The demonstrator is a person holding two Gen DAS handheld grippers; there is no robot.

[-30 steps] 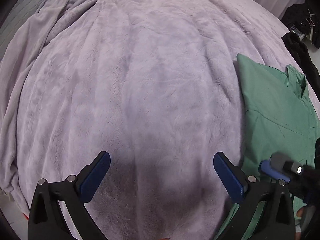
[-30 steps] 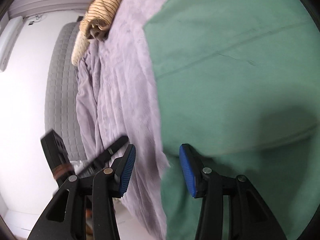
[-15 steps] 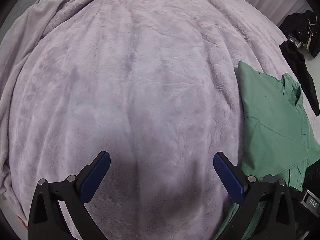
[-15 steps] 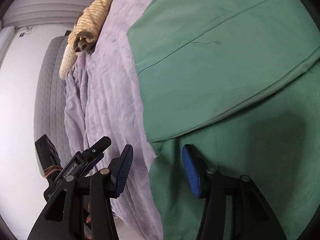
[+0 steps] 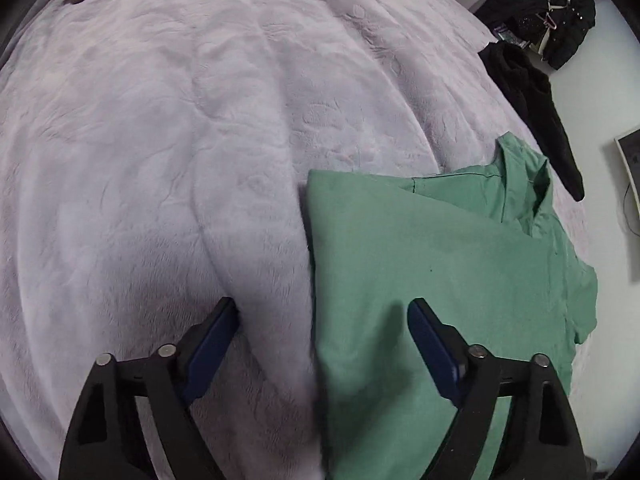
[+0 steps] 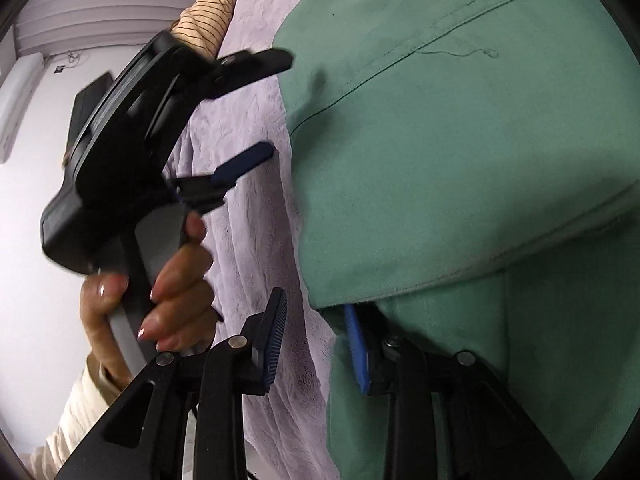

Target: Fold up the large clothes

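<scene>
On the lilac bedspread (image 5: 168,152), the green shirt (image 5: 440,264)'s left edge runs lengthwise between the closing, empty left gripper (image 5: 324,344); the right gripper (image 6: 316,344), also closing, seems to straddle its corner.

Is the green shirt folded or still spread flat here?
Partly folded. The green shirt has a straight doubled edge beside the lilac blanket, and the right wrist view shows one layer overlapping another.

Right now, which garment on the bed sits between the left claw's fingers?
The green shirt: its left edge lies between them. The black garment and striped one lie far off.
</scene>
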